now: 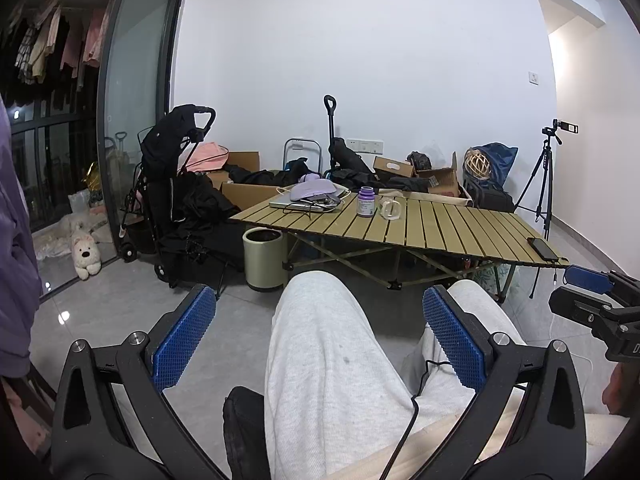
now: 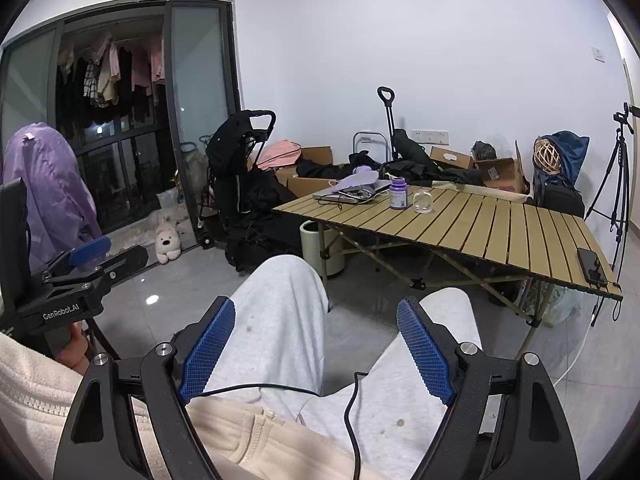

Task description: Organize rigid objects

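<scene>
closest in, the person sits with both tools low over their lap, grey trousers showing between the fingers. the left gripper [image 1: 320, 344] has its jaws spread wide with nothing between them, and the right gripper [image 2: 316, 352] is the same, spread and empty; a black cable trails across the lap under it. neither is anywhere near the work, so i'd judge nothing has been started: this looks like the resting pose ahead of the first reach.

beyond the knees stands the slatted folding tabletop [image 2: 500, 232], with a dark phone [image 2: 592, 266] lying on its near right corner. further back, side by side but just apart, stand a purple bottle [image 2: 398, 194] with a white label and a small clear glass jar [image 2: 423, 202]. behind those, at the far left corner, a laptop [image 2: 348, 196] lies under a lilac item and some cords.

the next move, i'd guess, calls for a long forward reach to the bottle or jar, jaws kept spread and brought level around the upright body so it isn't tipped.
</scene>
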`<action>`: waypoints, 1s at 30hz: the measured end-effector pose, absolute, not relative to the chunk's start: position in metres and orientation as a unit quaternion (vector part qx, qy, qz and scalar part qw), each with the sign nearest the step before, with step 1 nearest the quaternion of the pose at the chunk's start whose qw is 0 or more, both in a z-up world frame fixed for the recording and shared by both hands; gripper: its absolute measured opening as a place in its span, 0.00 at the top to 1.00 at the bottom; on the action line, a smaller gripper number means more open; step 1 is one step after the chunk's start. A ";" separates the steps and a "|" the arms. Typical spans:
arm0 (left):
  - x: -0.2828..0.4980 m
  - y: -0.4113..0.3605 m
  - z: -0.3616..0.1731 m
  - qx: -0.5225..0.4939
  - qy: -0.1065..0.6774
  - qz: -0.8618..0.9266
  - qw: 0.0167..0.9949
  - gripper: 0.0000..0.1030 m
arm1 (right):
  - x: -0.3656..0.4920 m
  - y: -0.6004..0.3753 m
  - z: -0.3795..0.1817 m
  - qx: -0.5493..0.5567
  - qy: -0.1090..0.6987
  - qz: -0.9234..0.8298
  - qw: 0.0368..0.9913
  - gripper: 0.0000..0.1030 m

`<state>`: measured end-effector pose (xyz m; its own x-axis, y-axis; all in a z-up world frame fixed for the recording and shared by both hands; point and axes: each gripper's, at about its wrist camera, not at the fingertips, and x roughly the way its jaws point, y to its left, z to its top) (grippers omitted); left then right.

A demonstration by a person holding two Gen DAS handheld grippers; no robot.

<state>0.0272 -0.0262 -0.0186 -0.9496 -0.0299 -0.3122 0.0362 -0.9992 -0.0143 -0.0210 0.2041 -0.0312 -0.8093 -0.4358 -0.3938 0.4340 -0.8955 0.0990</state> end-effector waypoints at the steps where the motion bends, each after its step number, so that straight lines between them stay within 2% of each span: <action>1: 0.027 -0.026 -0.019 0.158 0.010 -0.987 0.017 0.00 | -0.021 0.204 -0.031 0.208 -0.002 -0.951 0.229 0.15; 30: 0.030 -0.024 -0.019 0.156 0.009 -0.988 0.016 0.00 | -0.018 0.202 -0.032 0.210 -0.005 -0.952 0.224 0.15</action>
<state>0.0305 -0.0244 -0.0192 -0.9511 -0.0292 -0.3075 0.0350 -0.9993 -0.0134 -0.0182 0.2020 -0.0320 -0.8118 -0.4282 -0.3971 0.4243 -0.8997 0.1027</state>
